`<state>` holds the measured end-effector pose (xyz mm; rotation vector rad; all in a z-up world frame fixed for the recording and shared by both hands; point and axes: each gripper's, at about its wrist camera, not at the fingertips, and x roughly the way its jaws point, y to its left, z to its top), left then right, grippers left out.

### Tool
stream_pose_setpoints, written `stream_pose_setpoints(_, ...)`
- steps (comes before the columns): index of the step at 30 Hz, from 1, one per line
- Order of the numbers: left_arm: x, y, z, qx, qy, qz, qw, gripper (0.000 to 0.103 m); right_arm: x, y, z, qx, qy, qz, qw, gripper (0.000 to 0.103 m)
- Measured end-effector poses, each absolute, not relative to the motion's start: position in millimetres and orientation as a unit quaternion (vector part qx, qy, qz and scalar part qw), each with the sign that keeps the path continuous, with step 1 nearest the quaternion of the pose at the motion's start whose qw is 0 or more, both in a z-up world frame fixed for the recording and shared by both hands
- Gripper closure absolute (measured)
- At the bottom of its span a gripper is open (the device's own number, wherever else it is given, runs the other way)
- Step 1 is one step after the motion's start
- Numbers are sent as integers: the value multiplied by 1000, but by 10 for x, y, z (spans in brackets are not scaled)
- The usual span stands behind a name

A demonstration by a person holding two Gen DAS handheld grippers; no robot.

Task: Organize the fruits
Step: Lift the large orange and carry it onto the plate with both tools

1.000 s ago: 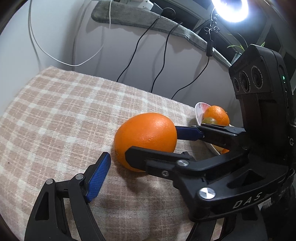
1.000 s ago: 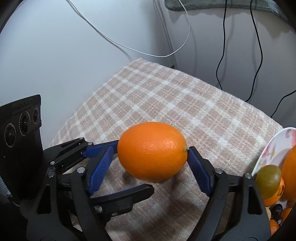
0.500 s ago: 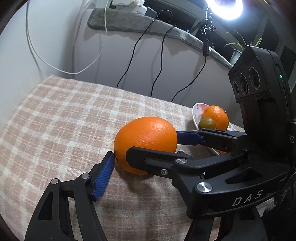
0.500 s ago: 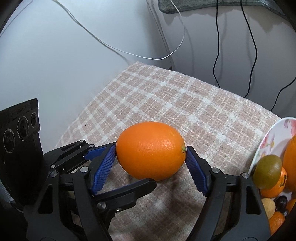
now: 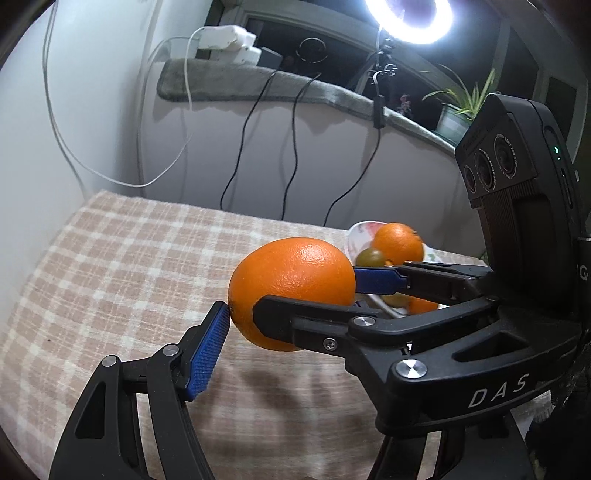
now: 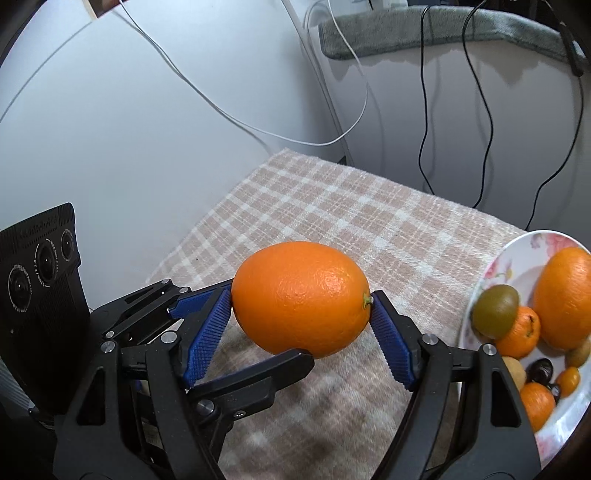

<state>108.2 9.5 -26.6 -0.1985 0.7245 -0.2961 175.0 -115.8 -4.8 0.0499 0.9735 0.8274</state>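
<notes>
A large orange (image 6: pixel 301 297) hangs above the checked cloth, clamped between the blue pads of my right gripper (image 6: pixel 301 325). It also shows in the left wrist view (image 5: pixel 291 291), where the right gripper's fingers (image 5: pixel 376 278) cross in front of it. My left gripper is open; its one visible blue pad (image 5: pixel 207 350) touches the orange's left side, and its other finger is hidden. A floral plate (image 6: pixel 517 258) at the right holds another orange (image 6: pixel 565 295), a green fruit (image 6: pixel 495 310) and several small fruits.
The beige checked cloth (image 6: pixel 351 206) covers the table. White walls with hanging black and white cables (image 6: pixel 424 110) stand behind. A ring light (image 5: pixel 410 18) and a potted plant (image 5: pixel 458 107) sit on the sill.
The right gripper has closed on the orange and lifted it off the cloth. Both views have tilted upward, showing more wall and the plate.
</notes>
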Motion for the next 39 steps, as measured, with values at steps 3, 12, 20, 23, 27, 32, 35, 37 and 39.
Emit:
stream_pose_setpoints(3,1033,-12,-219,-89,349,-151,921,36,1689,-1281,2,24,449,383,807,24)
stream_pose_setpoints(12,978,-463,-133,-79,341,-188,918,35,1565,-1817,131,42,436,357,825,25)
stream_pose_setpoints(20,996,-934,-93,-57,343,-222,911,35,1482,-2384,210,61,429,325,841,25)
stream_pose_setpoints(23,1018,-1118,-82,-46,345,-234,908,35,1482,-2588,210,70,428,316,844,25)
stream_pose_setpoints(27,1085,-1322,-78,-38,348,-246,904,35,1493,-2829,205,81,426,303,848,25)
stream_pose_setpoints(32,1166,-1551,-95,-26,352,-259,899,35,1546,-3087,168,95,425,290,852,26)
stream_pose_setpoints(35,1247,-1670,-123,-23,360,-260,896,35,1613,-3240,107,113,427,287,850,26)
stream_pose_setpoints(37,1277,-1730,-131,-18,362,-261,895,35,1651,-3312,69,122,427,286,849,26)
stream_pose_setpoints(39,1303,-1787,-137,-13,363,-260,894,35,1667,-3362,46,126,426,286,849,26)
